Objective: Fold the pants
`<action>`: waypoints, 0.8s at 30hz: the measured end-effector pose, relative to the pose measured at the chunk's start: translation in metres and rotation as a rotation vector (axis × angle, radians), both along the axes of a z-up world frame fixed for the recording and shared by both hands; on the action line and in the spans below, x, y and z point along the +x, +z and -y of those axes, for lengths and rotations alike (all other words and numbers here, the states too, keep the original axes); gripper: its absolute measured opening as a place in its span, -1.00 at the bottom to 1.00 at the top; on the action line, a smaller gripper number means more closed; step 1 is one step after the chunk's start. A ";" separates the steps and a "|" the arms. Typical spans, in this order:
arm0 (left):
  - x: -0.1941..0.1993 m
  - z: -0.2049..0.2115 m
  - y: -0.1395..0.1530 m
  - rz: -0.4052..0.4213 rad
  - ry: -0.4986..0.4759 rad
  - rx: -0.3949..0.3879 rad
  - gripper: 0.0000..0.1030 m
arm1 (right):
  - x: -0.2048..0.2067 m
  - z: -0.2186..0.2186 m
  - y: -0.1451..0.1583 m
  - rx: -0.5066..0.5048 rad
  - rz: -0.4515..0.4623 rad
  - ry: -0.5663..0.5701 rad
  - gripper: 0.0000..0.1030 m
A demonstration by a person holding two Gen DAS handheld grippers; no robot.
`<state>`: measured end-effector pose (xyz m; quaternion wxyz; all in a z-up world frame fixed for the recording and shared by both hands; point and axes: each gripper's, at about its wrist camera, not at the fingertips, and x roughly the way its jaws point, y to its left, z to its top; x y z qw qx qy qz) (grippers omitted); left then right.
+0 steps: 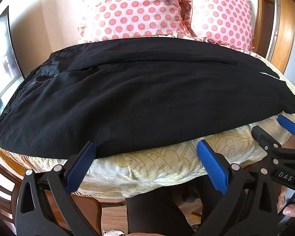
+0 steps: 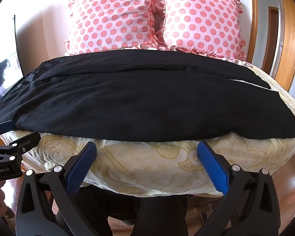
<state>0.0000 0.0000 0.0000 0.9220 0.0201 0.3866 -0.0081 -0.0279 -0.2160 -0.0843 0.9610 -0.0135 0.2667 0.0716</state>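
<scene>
Black pants [image 1: 131, 98] lie spread across a bed, one leg laid over the other, waistband at the left and leg ends at the right; the right wrist view shows the same pants [image 2: 139, 102]. My left gripper [image 1: 147, 147] is open at the near edge of the fabric, its left fingertip [image 1: 89, 147] right at the hem, nothing between the pads. My right gripper [image 2: 147, 147] is open just short of the pants' near edge, over the bedspread. Each gripper shows in the other's view: the right gripper [image 1: 273, 131] at the right, the left gripper [image 2: 15, 131] at the left.
A cream patterned bedspread [image 2: 147, 169] covers the bed [image 1: 147, 169]. Two pink polka-dot pillows [image 2: 112, 21] [image 2: 200, 25] lean behind the pants. A wooden door frame [image 2: 287, 39] stands at the right, a wood floor [image 2: 285, 192] below. A person's dark-trousered legs [image 1: 157, 214] stand under the grippers.
</scene>
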 end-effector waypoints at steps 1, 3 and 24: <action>0.000 0.000 0.000 0.000 0.000 -0.001 0.97 | 0.000 0.000 0.000 0.000 0.000 0.000 0.97; 0.000 0.000 0.000 0.000 0.000 -0.001 0.97 | 0.000 0.000 0.000 0.000 -0.001 0.000 0.97; 0.001 0.001 -0.001 0.004 0.003 -0.004 0.97 | 0.001 -0.001 0.000 -0.001 -0.003 0.000 0.97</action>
